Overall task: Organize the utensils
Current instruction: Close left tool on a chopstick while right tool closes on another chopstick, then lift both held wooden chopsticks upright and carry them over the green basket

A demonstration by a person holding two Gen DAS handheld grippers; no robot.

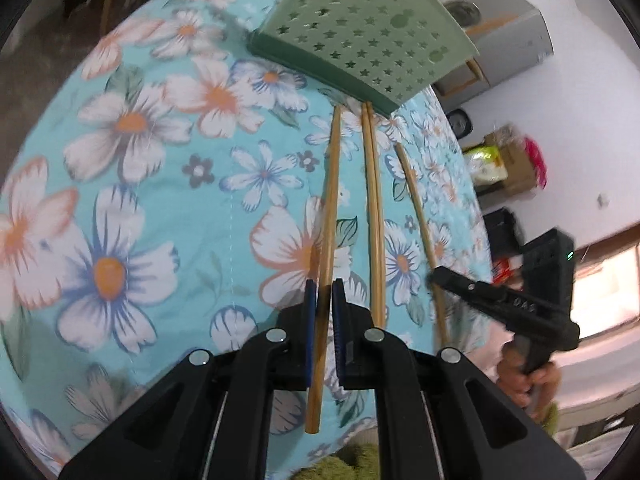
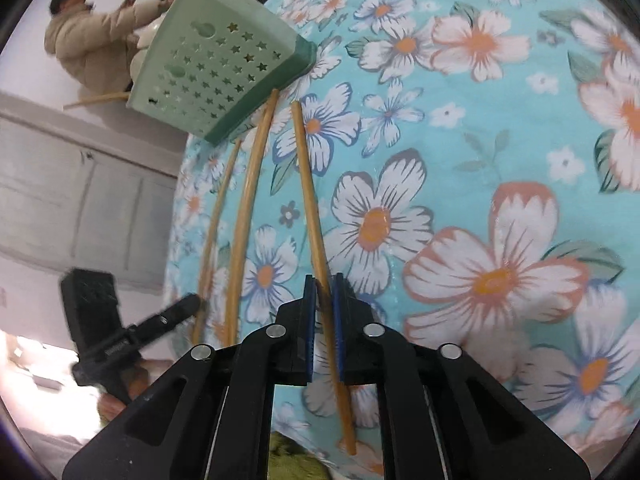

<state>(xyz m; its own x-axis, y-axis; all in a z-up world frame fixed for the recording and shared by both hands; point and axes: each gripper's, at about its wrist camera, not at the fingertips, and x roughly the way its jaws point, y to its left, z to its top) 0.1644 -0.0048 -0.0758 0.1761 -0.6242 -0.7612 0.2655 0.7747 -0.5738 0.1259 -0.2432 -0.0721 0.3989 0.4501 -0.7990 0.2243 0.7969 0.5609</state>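
Left wrist view: left gripper [image 1: 325,284] fingers clamp one chopstick [image 1: 326,216]; right gripper [image 2: 323,280] fingers pinch another chopstick [image 2: 310,184], both aimed toward green holder [image 1: 360,28] for loading

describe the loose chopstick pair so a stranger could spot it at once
On the blue floral tablecloth, wooden chopsticks run up to the green star-punched holder. The pair lies in the middle, two sticks touching side by side. Unlike the left chopstick and the right chopstick, no gripper clamps it.
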